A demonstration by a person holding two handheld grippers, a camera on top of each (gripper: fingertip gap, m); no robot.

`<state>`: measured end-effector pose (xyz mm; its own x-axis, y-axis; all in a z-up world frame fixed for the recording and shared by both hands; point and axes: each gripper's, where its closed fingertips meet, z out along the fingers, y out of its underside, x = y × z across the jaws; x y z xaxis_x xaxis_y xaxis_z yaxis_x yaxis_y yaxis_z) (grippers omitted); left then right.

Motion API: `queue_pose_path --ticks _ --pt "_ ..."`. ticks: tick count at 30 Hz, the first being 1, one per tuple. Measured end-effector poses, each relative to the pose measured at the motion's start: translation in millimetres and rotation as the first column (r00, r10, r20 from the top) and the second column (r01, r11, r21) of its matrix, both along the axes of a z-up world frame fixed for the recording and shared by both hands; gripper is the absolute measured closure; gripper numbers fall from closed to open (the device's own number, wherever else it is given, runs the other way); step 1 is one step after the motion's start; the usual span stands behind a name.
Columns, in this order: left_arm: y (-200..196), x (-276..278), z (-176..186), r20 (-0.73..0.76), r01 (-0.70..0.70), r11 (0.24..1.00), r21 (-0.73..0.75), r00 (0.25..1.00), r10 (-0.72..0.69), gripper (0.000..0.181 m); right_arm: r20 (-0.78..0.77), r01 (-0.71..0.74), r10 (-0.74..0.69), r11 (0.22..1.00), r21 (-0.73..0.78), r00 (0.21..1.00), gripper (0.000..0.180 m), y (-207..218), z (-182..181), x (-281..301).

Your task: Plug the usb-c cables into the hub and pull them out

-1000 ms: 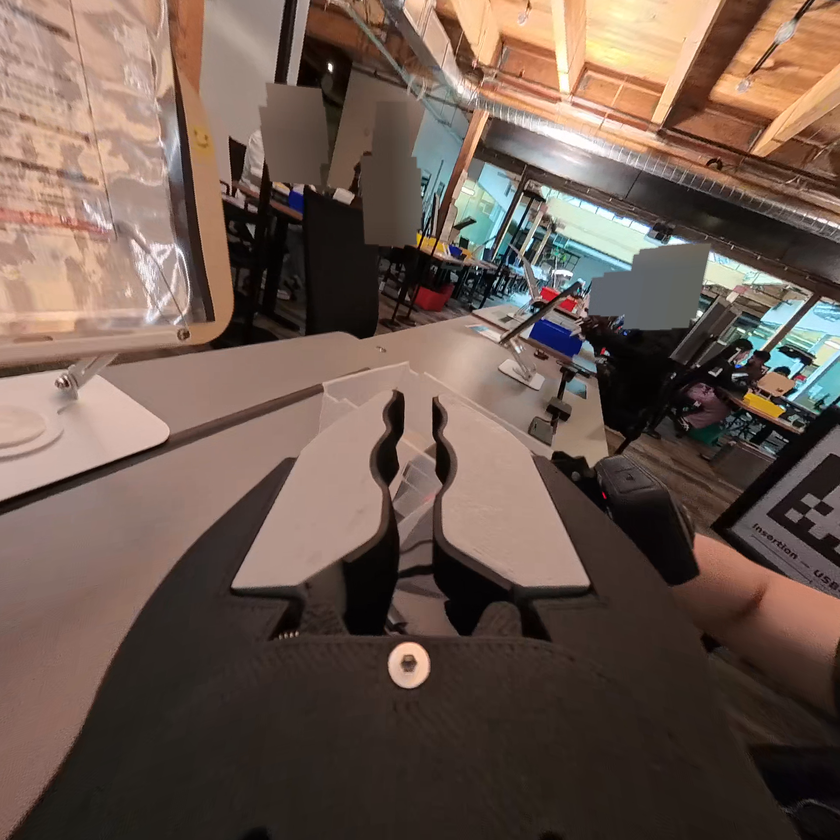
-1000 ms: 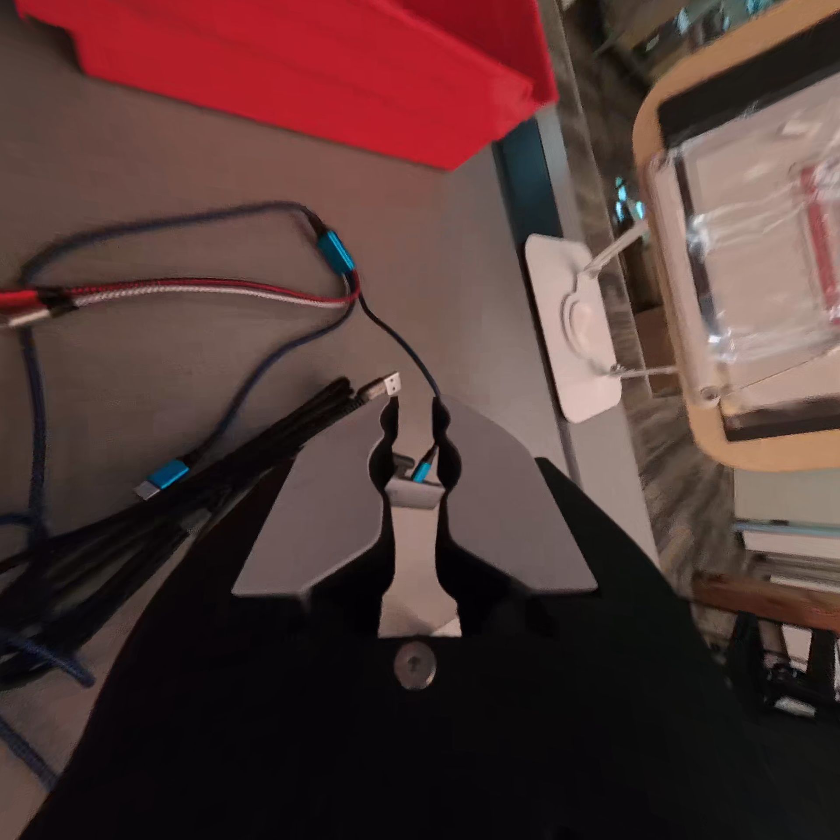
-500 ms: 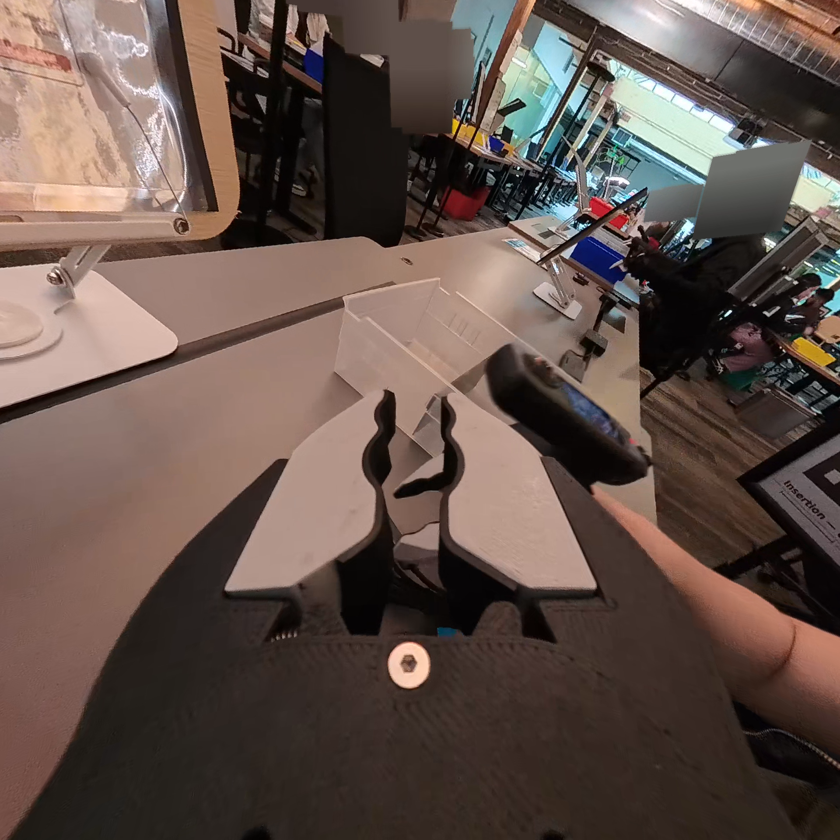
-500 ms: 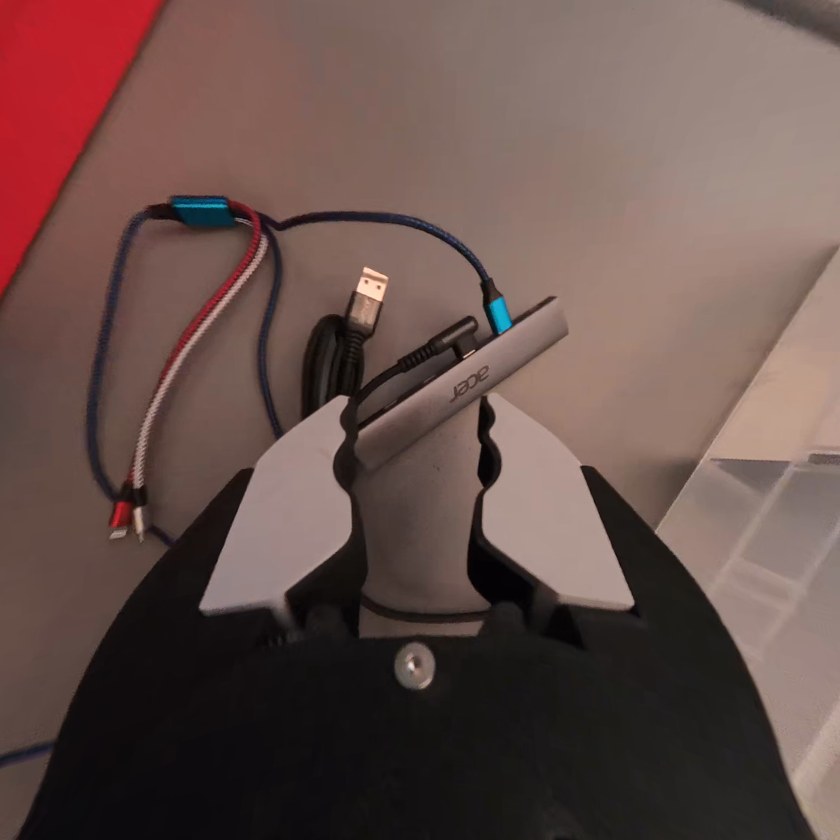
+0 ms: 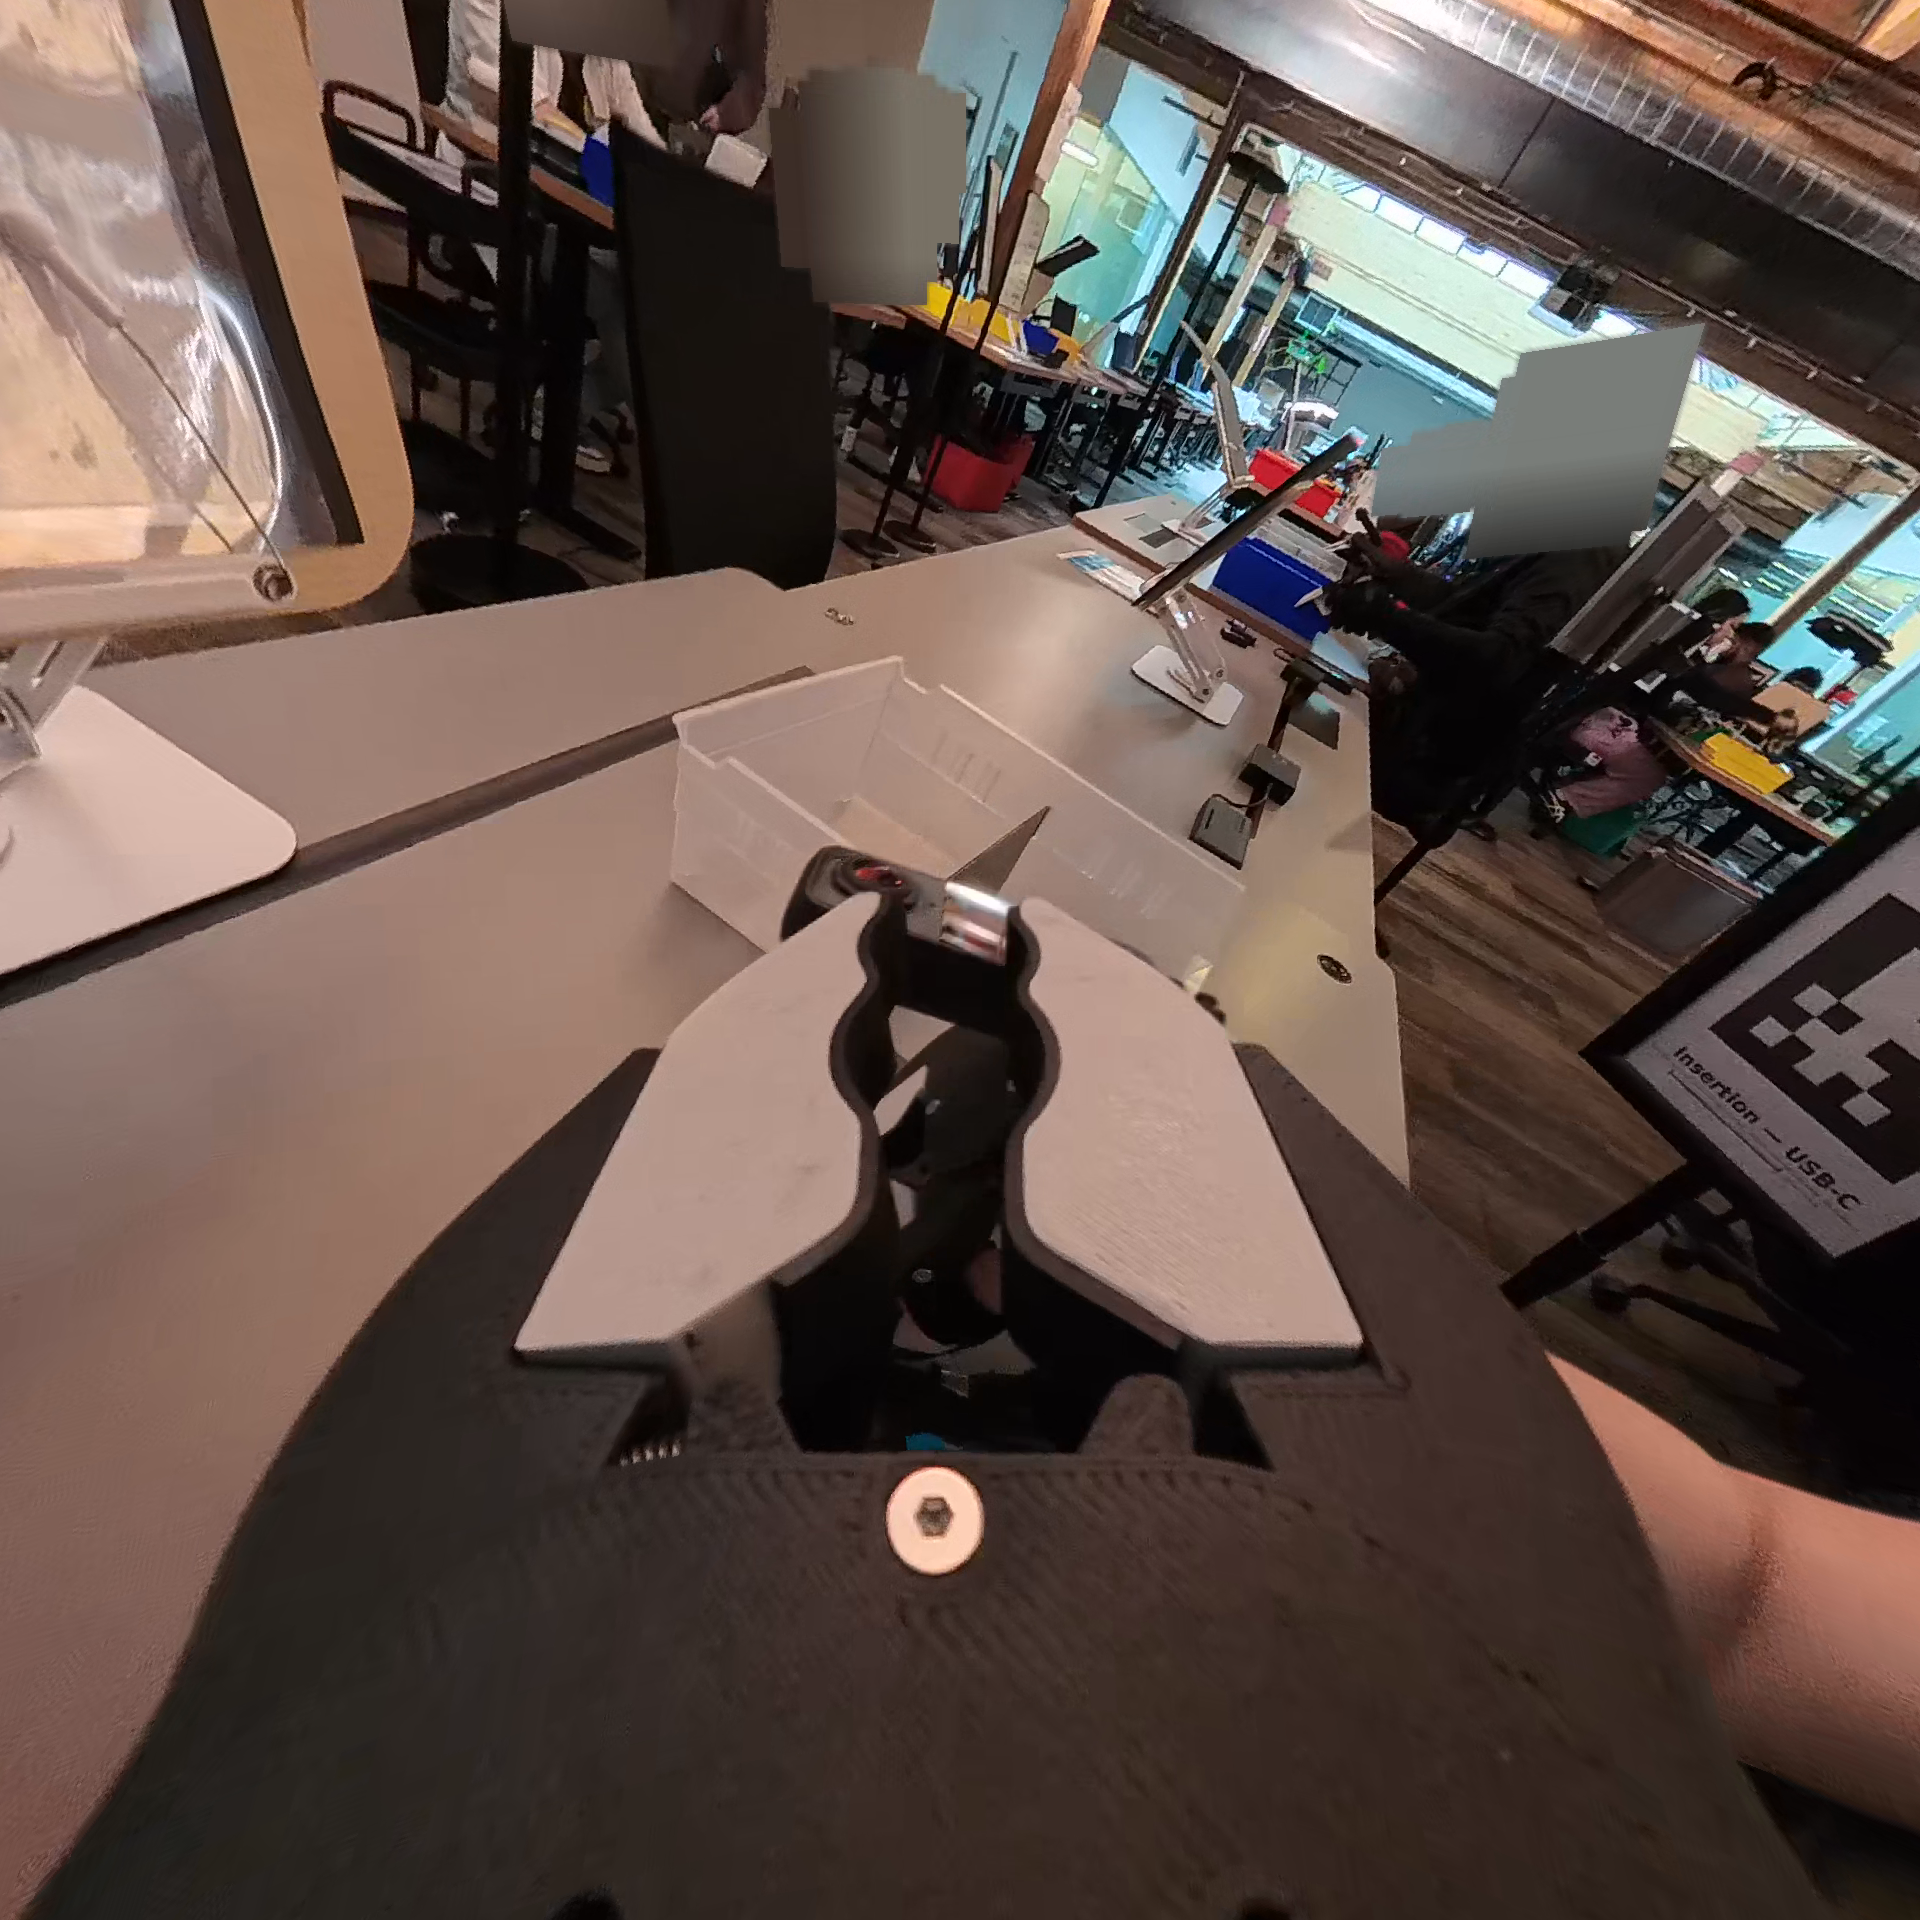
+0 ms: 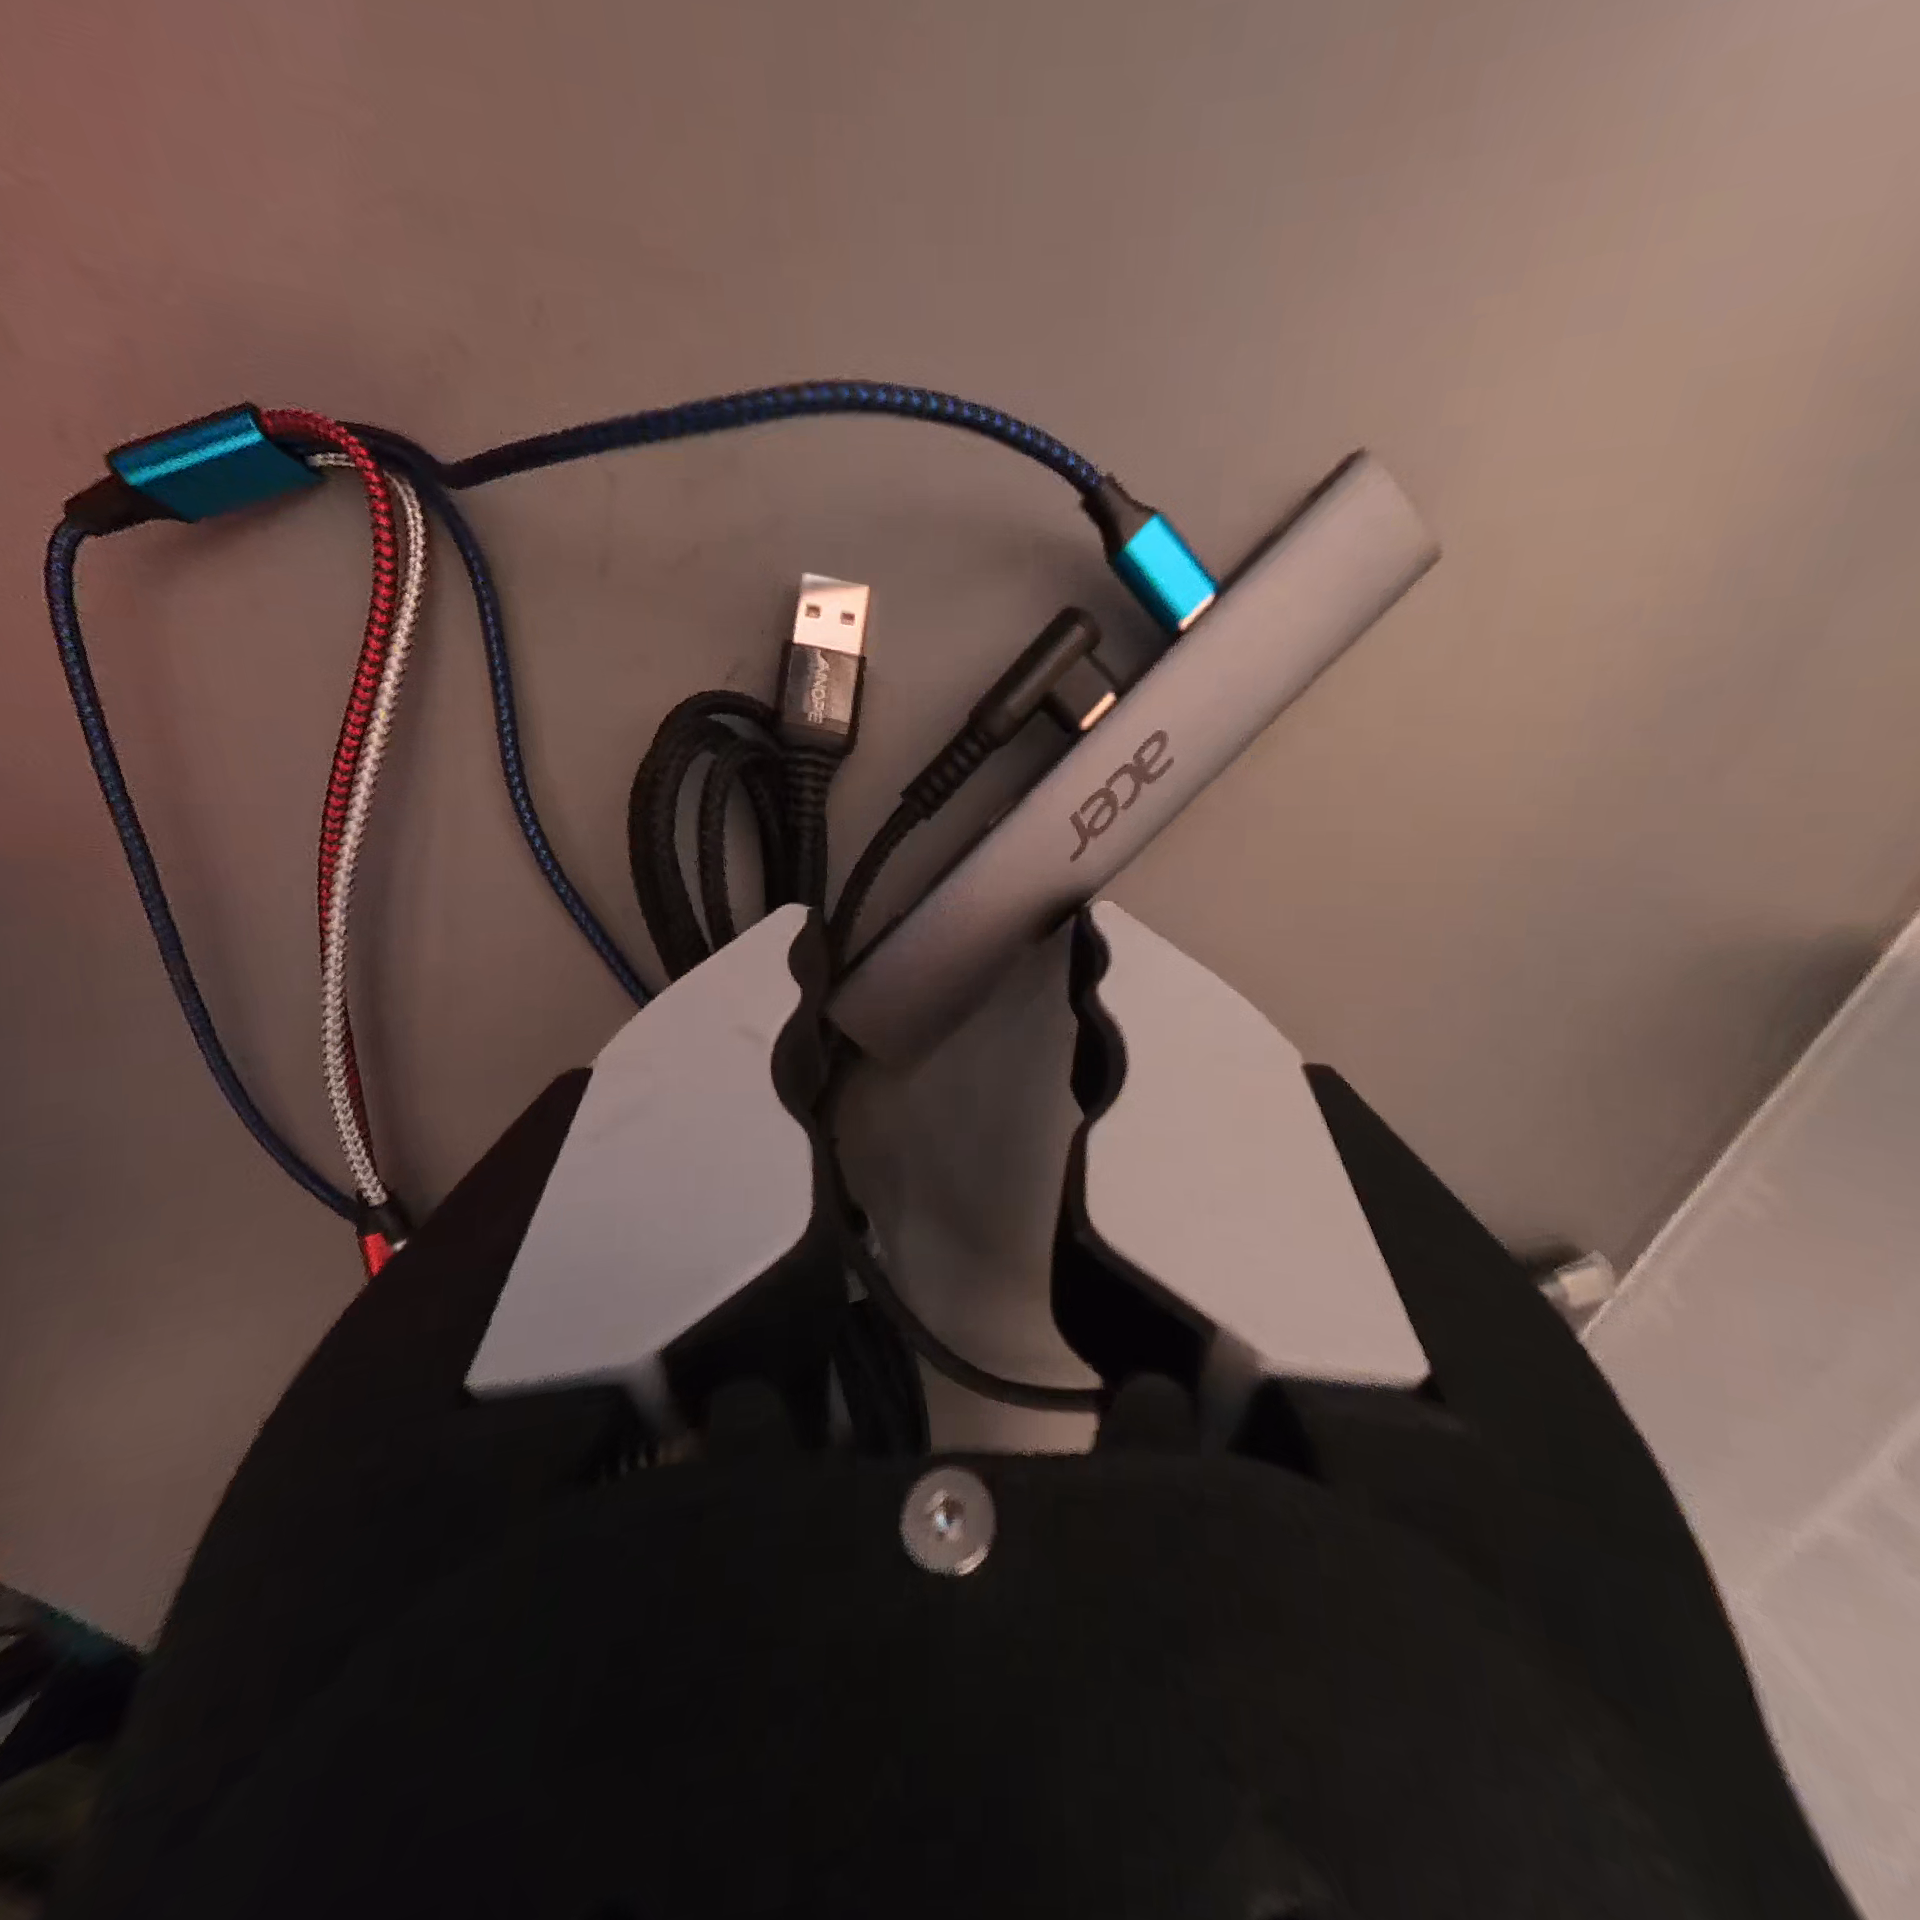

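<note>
The right gripper [image 6: 940, 971] has its jaws spread wide around the hub [image 6: 1132, 758] — two cables plugged in, lying on the desk [image 6: 1351, 260]. The left gripper [image 5: 940, 930] has its jaws parted, the hub's end between the tips — grip unclear.

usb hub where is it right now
In the right wrist view, the grey hub lies diagonally on the table just beyond the open right gripper, two cables plugged into its left side.

- The left gripper [image 5: 943, 935] clamps a small shiny metal piece [image 5: 975, 921] between its 2 fingertips.
- A clear plastic bin [image 5: 935, 800] sits on the grey table [image 5: 260, 1091] just beyond.
- A tablet stand [image 5: 125, 821] stands far left.
</note>
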<state>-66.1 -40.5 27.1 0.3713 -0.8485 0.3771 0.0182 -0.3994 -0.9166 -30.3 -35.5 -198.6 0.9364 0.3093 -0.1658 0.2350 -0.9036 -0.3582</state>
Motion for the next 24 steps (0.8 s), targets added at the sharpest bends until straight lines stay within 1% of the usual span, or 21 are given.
queue_pose_path --ticks 1,4,6,8,10,13,16,18,21,22,24 --pt "-2 -2 5 0.008 0.001 1.000 0.010 1.000 -0.001 0.163 -0.018 -0.018 0.018 1.000 0.000 1.000 0.139 0 0 -2" --pt "-6 -11 19 0.040 -0.006 0.999 0.041 0.999 0.005 0.164 -0.113 -0.038 0.041 0.999 0.030 0.993 0.145 0 2 -8" --pt "-5 -20 27 0.067 -0.019 0.999 0.048 0.998 0.016 0.164 -0.160 -0.042 0.055 0.996 0.080 0.986 0.146 2 7 -10" --pt "-3 -29 35 0.102 -0.028 0.999 0.046 0.995 0.023 0.164 -0.187 -0.053 0.085 0.984 0.171 0.979 0.148 6 16 -12" --pt "0 -37 40 0.128 -0.041 0.998 0.045 0.991 0.035 0.164 -0.176 -0.081 0.135 0.954 0.288 0.975 0.150 11 26 -12" --pt "11 -45 35 0.114 -0.080 0.996 0.045 0.991 0.075 0.159 -0.087 -0.142 0.200 0.885 0.443 0.976 0.150 17 40 -11" --pt "29 -48 12 0.062 -0.108 0.994 -0.004 0.992 0.108 0.149 -0.035 -0.194 0.264 0.785 0.588 0.964 0.151 18 56 -16" --pt "37 -44 -4 0.055 -0.087 0.994 -0.070 0.994 0.091 0.143 -0.046 -0.217 0.328 0.717 0.663 0.944 0.151 15 69 -24" --pt "42 -34 -23 0.080 -0.026 0.983 -0.182 0.996 0.041 0.134 -0.034 -0.221 0.371 0.623 0.750 0.928 0.152 11 86 -29" --pt "42 -32 -26 0.089 -0.010 0.979 -0.205 0.996 0.029 0.134 -0.025 -0.220 0.375 0.594 0.774 0.927 0.152 10 91 -30" --pt "45 -31 -25 0.131 0.001 0.979 -0.203 0.991 0.027 0.134 -0.023 -0.221 0.402 0.548 0.807 0.915 0.152 6 99 -32"
